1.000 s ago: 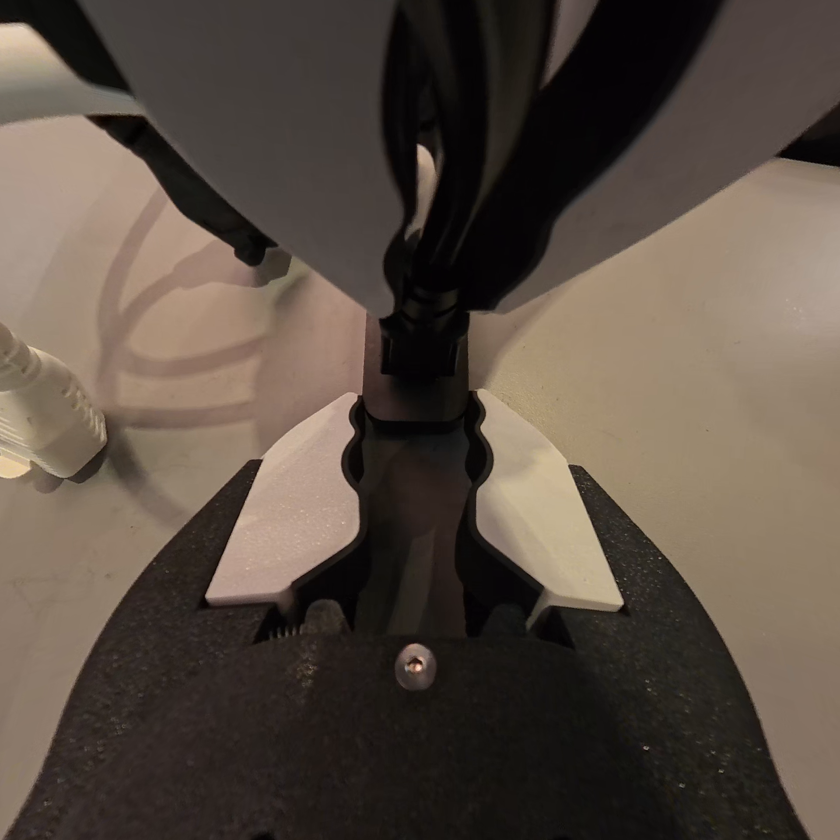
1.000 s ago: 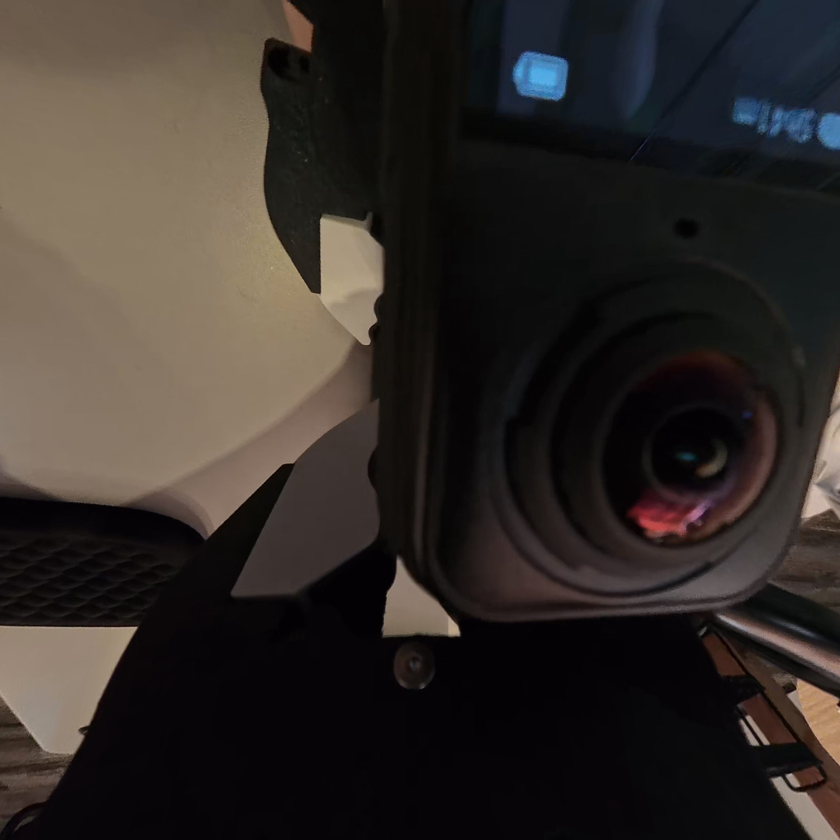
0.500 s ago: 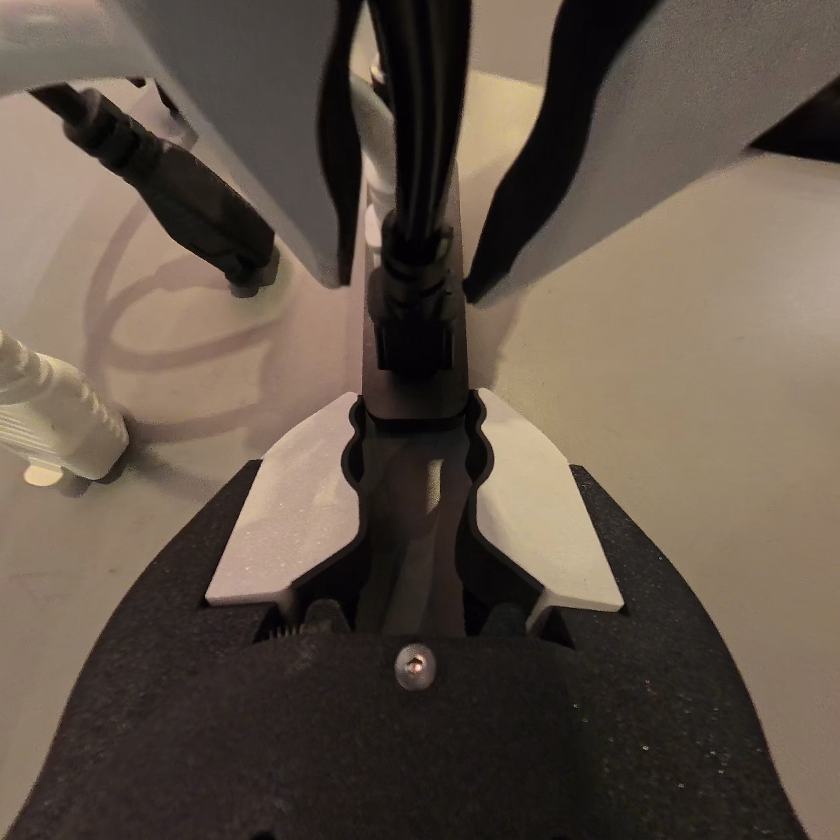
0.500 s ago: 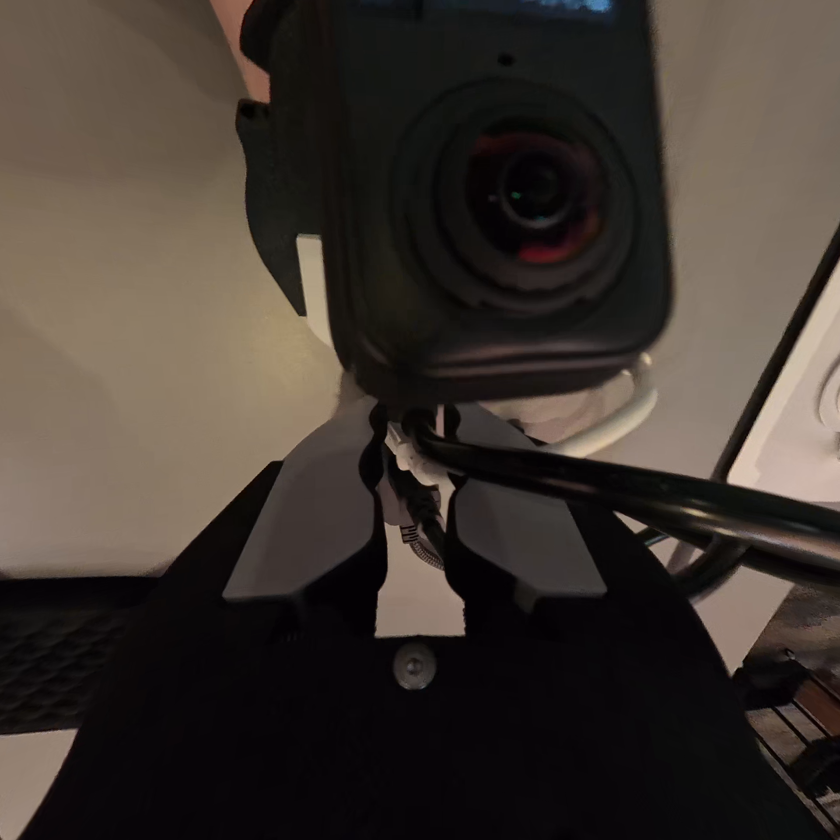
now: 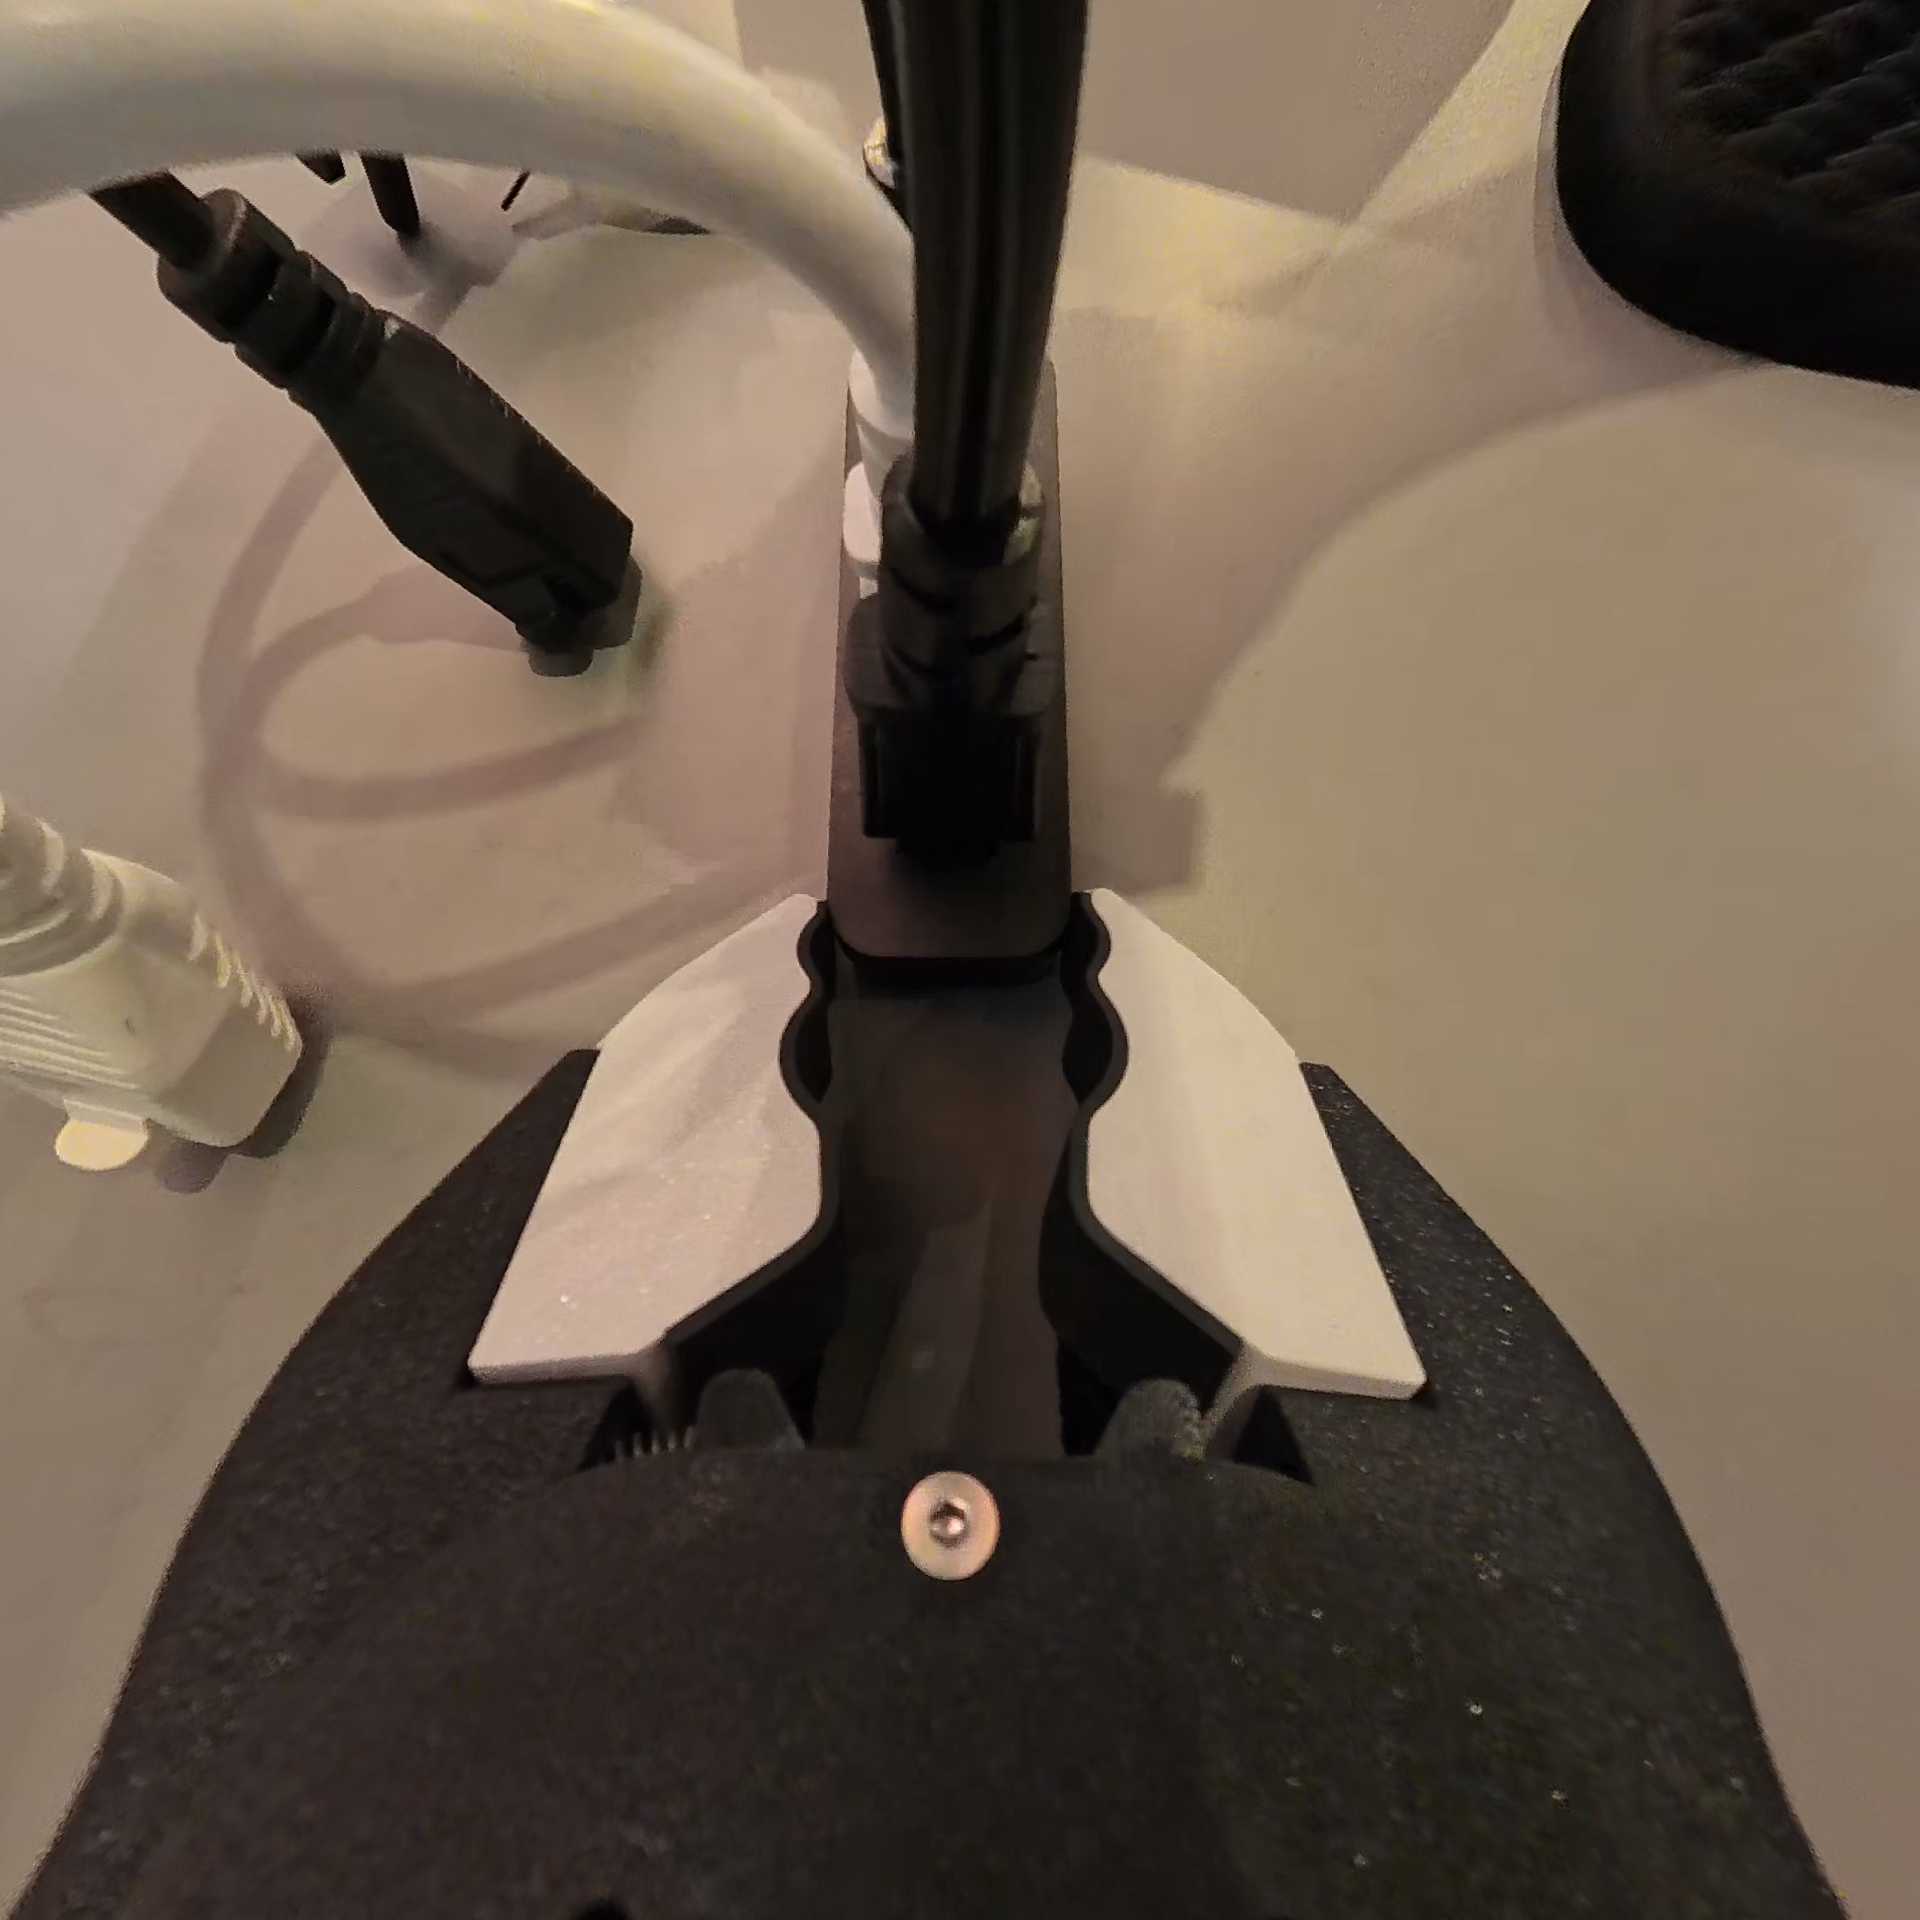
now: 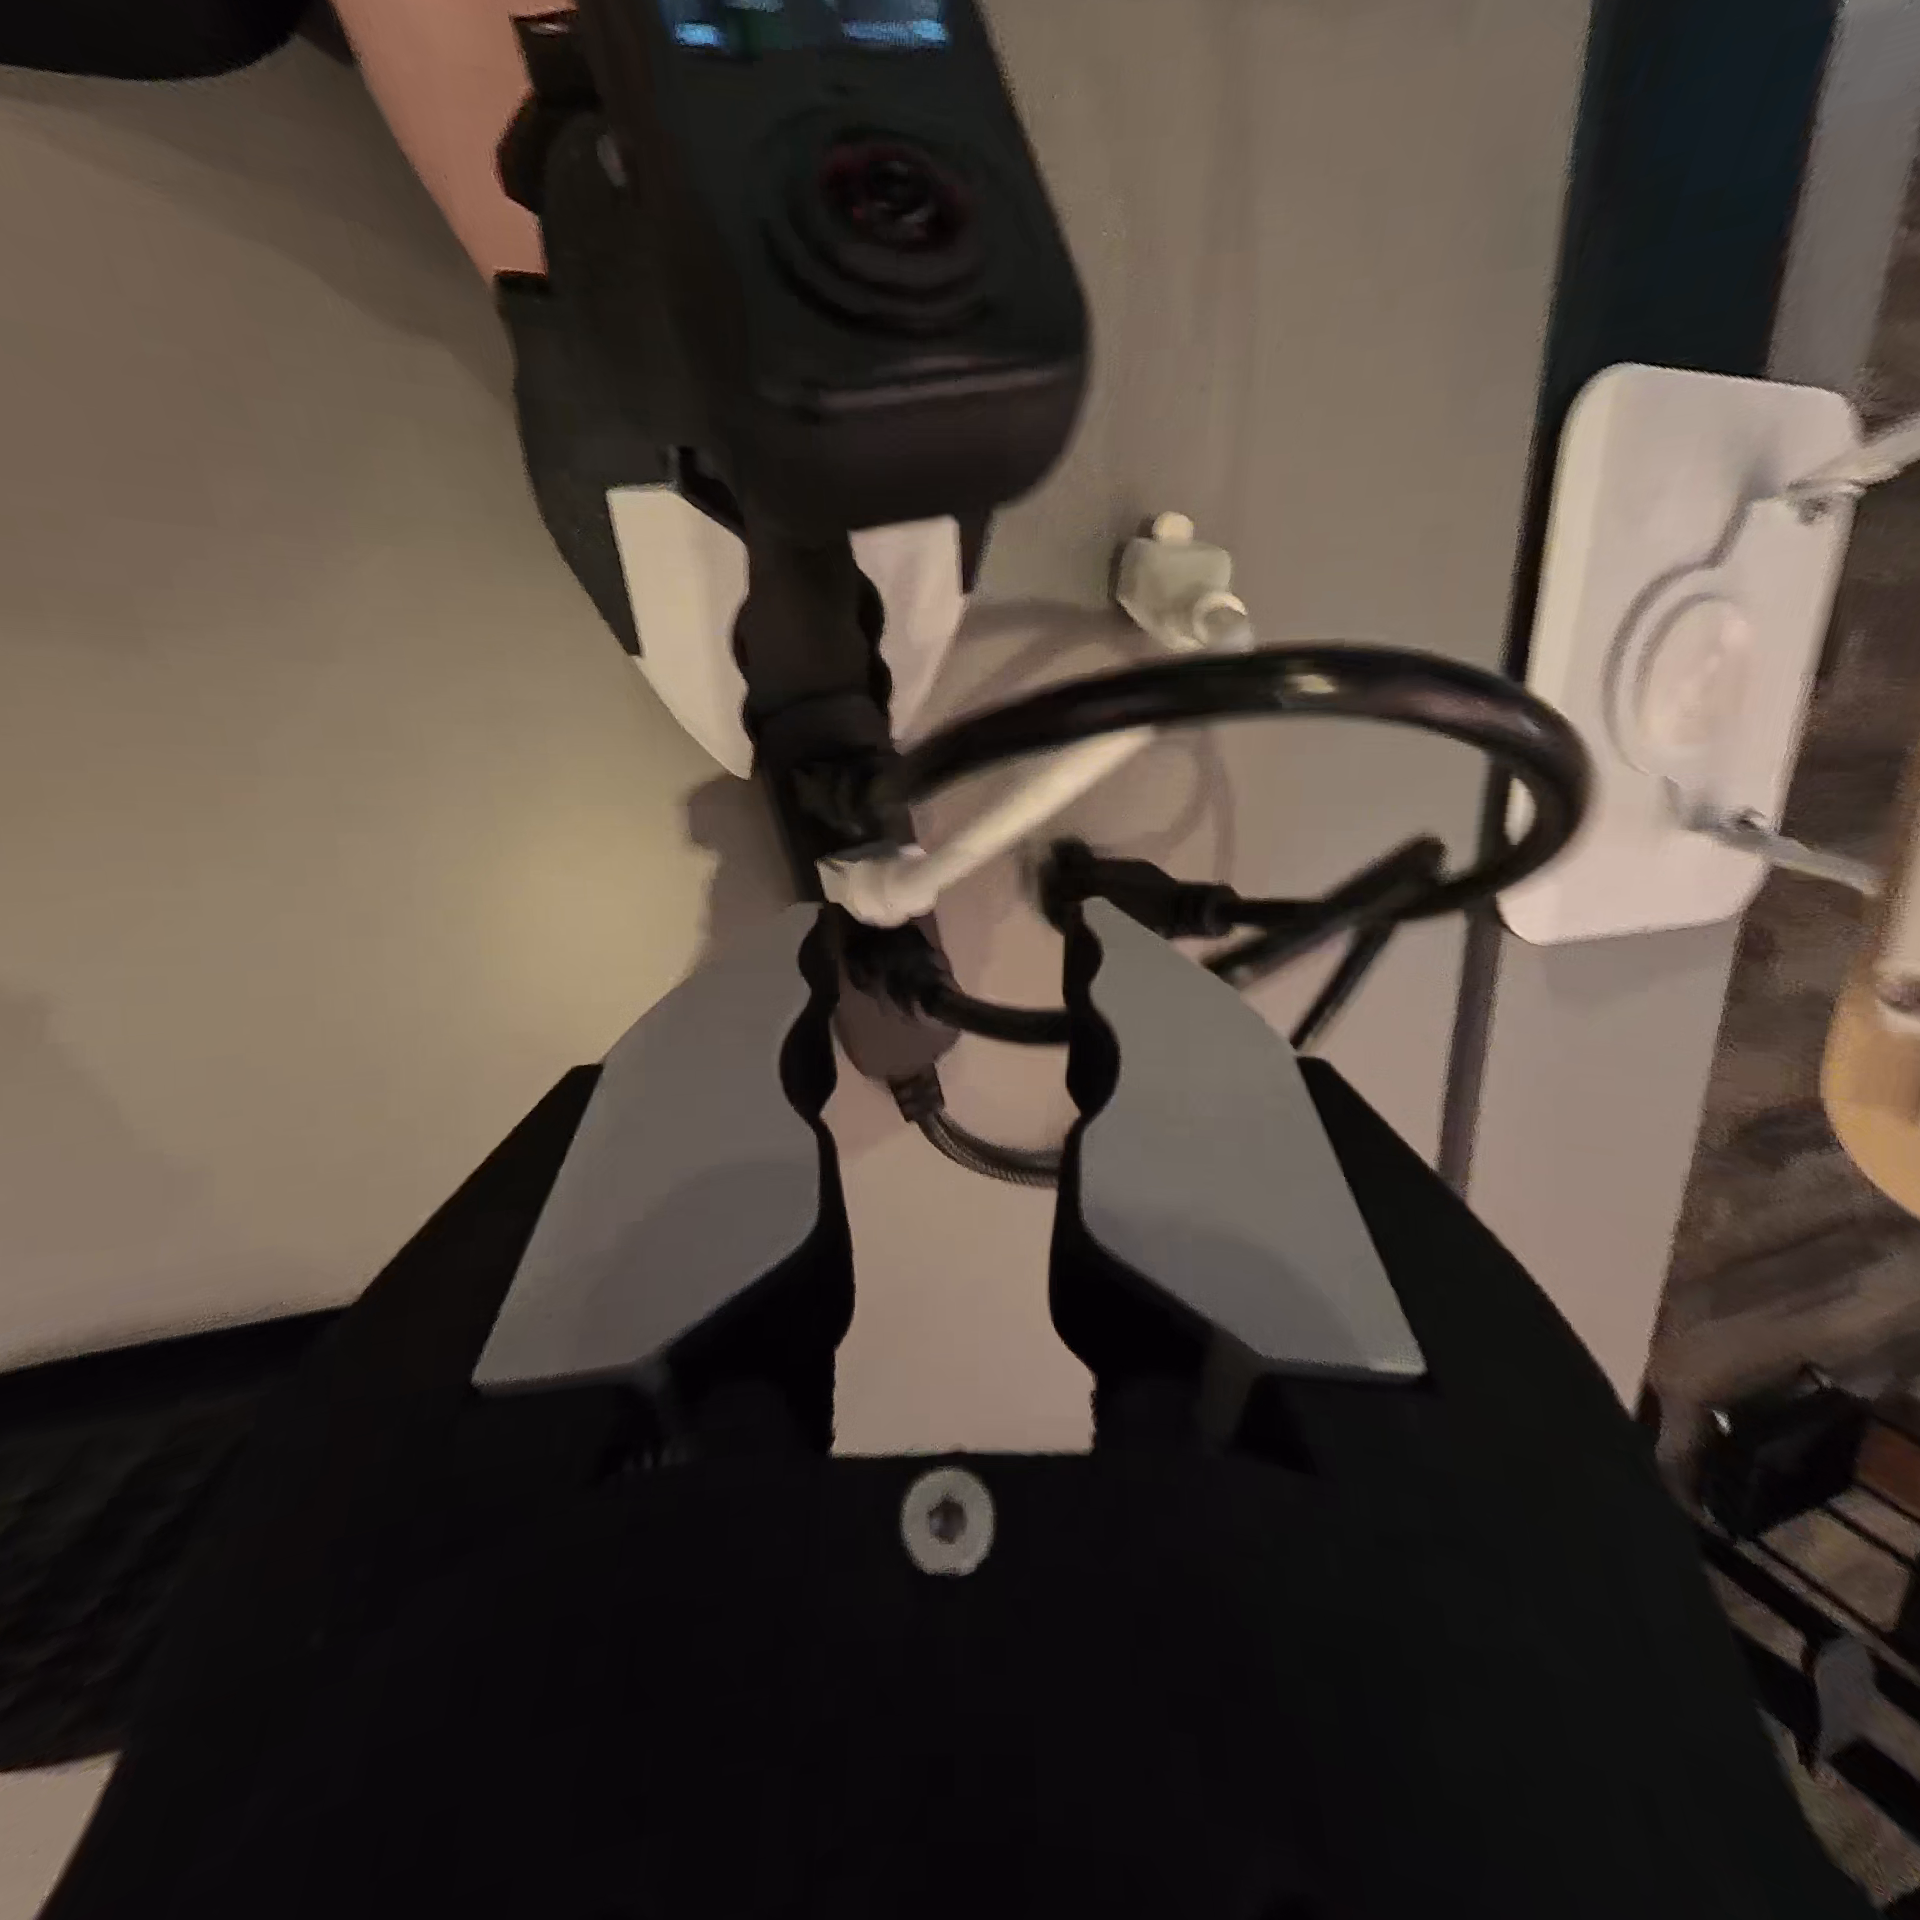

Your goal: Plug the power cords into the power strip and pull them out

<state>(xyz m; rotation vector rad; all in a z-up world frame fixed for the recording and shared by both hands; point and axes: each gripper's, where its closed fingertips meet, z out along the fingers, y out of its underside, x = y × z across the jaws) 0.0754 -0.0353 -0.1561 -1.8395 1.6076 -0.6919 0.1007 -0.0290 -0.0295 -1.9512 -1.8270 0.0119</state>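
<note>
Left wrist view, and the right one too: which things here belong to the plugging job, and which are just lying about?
Job:
- power strip, gripped by the left tool
- black cord plugged into it
- white cord beside that
- loose black plug
- loose white plug
- right tool, open

Lying about:
- mesh chair
- white box

Both views are dim, with a warm yellowish cast. In the left wrist view, soft looping shadows of cables fall on the pale bench (image 5: 1558,1039) at centre left, and the top edge is blurred. The right wrist view is smeared by motion blur, worst along the right side; straight edges bow near the borders.
</note>
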